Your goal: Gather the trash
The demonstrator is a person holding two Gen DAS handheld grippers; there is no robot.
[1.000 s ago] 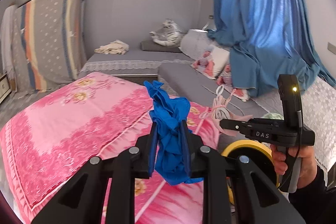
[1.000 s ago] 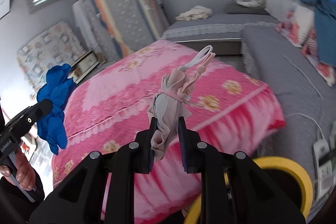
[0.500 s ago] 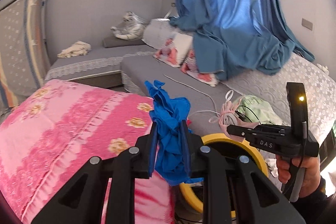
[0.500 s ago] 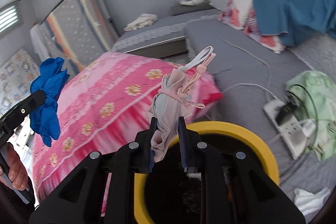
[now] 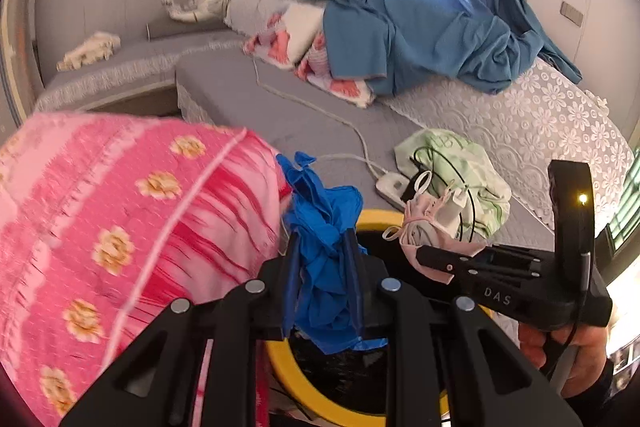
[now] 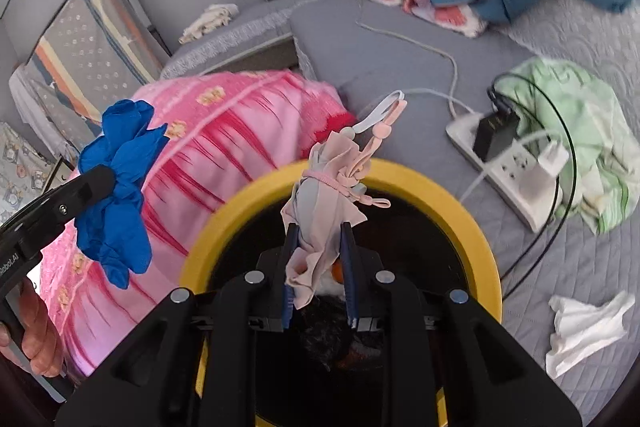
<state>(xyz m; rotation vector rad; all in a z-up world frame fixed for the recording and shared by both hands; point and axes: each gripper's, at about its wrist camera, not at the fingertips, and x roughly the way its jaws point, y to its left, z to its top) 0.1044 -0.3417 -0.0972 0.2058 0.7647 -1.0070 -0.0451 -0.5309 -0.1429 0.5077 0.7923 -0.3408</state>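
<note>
Left wrist: left gripper (image 5: 322, 277) angled down over yellow-rimmed bin (image 5: 376, 217), fingers pinching blue glove (image 5: 324, 227), long axis upright.
Right wrist: right gripper (image 6: 318, 269) angled down, pinching pink mask (image 6: 326, 195) above bin, straps uppermost.

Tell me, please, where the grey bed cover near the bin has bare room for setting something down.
Bare grey cover lies between the pink quilt and the white cable. It is crowded by the power strip, green cloth and white tissue.

rubbery blue gloves (image 5: 326, 259), soft cloth mask (image 6: 324, 223), glossy bin (image 6: 472, 227).
</note>
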